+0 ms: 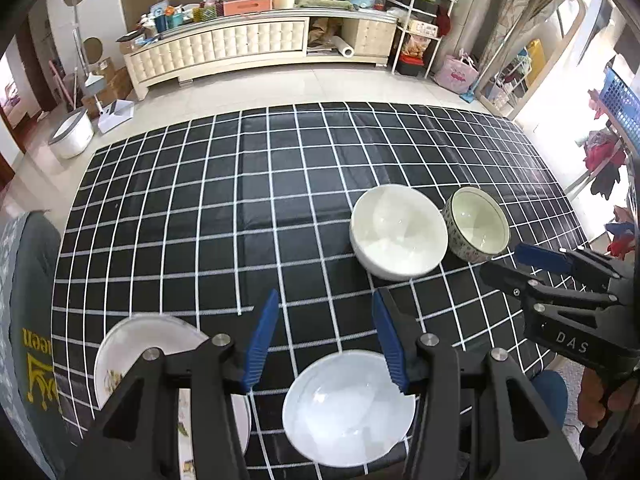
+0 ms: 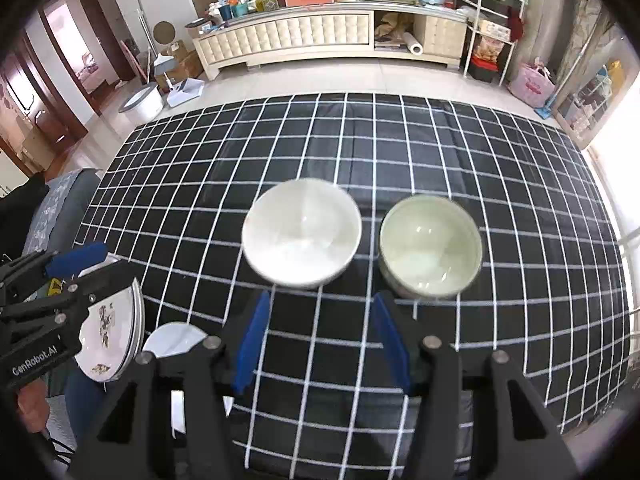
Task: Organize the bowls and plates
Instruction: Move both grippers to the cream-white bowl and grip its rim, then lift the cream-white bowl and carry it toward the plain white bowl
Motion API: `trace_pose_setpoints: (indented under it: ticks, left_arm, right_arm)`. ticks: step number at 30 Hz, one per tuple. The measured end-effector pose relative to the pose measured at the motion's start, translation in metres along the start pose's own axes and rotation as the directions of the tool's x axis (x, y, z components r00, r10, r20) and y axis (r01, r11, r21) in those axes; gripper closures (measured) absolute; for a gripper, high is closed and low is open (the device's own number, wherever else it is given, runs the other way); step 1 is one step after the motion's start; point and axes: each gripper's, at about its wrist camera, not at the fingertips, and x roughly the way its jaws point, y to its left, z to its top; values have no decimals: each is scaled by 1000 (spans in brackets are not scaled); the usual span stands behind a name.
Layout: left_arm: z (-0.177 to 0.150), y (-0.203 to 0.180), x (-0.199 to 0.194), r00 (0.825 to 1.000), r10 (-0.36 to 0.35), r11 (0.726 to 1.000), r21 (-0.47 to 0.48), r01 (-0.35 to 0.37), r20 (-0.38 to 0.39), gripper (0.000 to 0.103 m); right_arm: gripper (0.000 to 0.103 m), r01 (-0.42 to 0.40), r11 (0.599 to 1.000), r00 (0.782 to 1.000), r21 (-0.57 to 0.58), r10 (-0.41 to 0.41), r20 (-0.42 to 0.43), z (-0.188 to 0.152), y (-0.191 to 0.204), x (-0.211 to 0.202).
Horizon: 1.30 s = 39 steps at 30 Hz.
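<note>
On the black checked tablecloth [image 1: 240, 200] stand a white bowl [image 1: 398, 232] and a patterned greenish bowl [image 1: 476, 224] side by side; both also show in the right wrist view, the white bowl [image 2: 302, 232] left of the greenish bowl [image 2: 430, 246]. A white plate [image 1: 348, 404] lies near the front edge, partly under my left gripper [image 1: 326, 340], which is open and empty. Flowered plates [image 1: 120, 360] lie stacked at the front left, seen also in the right wrist view [image 2: 112, 332]. My right gripper [image 2: 322, 344] is open and empty, just in front of the two bowls.
A grey sofa arm [image 1: 28, 320] borders the table's left side. Beyond the table are the tiled floor, a cluttered TV cabinet [image 1: 260, 44], a white bin [image 1: 72, 136] and shelves [image 1: 420, 20].
</note>
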Motion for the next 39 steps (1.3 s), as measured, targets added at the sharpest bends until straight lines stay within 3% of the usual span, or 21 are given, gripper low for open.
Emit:
trace_pose_setpoints:
  ticks: [8,12,16,21,23,24,33,39]
  left_arm:
    - [42,-10,26,999,32,999,28,-31,-30,57]
    - [52,-13,43,998,-3,1000,30,5,-63,57]
    - [57,-18,63,996,13,998,58,-7,-93,57]
    - [61,-20,88,989,16,997,82,-4,-147,57]
    - [62,-19,100,985,18,997,83,-3,-173,60]
    - [62,-18,104,983,19,996,84,-4,-183,66]
    - [58,-22,133,970,-22,997,66,40,-243,78]
    - [50,-28,141,964,-51,996,64,70,-262,89]
  right_arm:
    - [44,2,1000,1000,-8,-2,-16,34,-15,22]
    - [44,7,1000,999,-8,-7,-36,48,-18,39]
    - [44,-16,1000,999,-12,15,-51,60,-17,55]
    - [45,9,998,997,-55,-13,-82,72,-14,78]
    - [45,19,998,994,-66,-26,-103,73,-14,88]
    - [45,28,997,993,-70,-36,-113,74,-15,91]
    - [68,10,998,979,-67,-23,-201,61,-23,115]
    - [93,-9,997,978,-74,-7,-210,54,-22,121]
